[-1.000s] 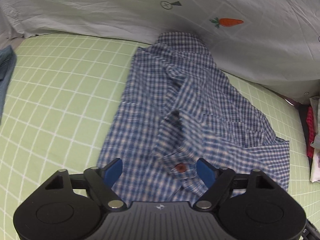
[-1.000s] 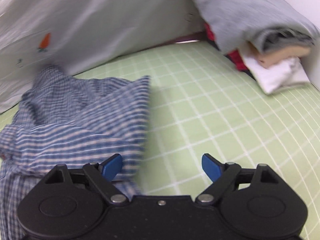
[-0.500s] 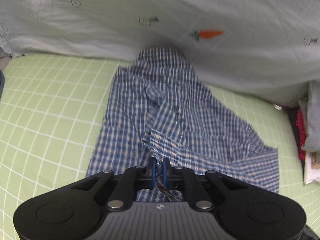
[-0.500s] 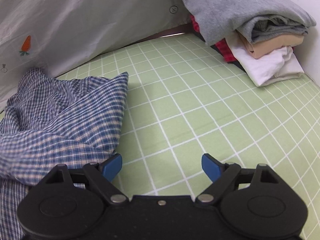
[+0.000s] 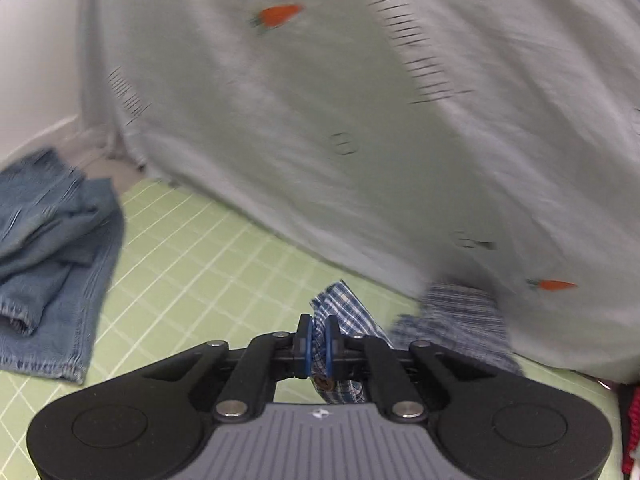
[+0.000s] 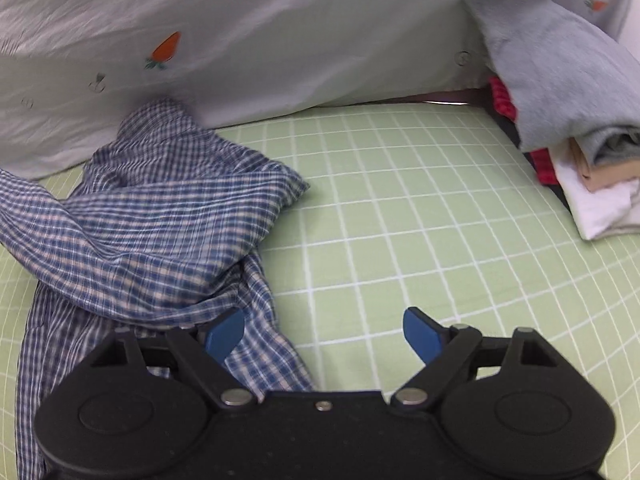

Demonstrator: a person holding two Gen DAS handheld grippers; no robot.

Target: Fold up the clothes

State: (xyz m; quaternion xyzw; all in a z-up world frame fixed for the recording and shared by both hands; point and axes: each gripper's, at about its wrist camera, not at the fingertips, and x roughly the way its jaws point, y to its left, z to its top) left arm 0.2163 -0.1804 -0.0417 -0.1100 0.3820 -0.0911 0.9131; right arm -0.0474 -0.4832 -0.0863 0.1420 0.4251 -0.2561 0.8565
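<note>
Left gripper [image 5: 317,338] is pinching the shirt [image 6: 160,216] cuff, jaws clamped on fabric. Right gripper [image 6: 324,332] is hovering spread wide, holding nothing, at shirt's edge. Shirt is lying rumpled on green sheet [image 6: 400,220], against white bedding [image 6: 280,20].

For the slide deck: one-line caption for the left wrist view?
Left gripper shut on plaid shirt cuff above green grid sheet, jeans at left.

both wrist views look down, close, sharing the plaid shirt [image 6: 160,216].
</note>
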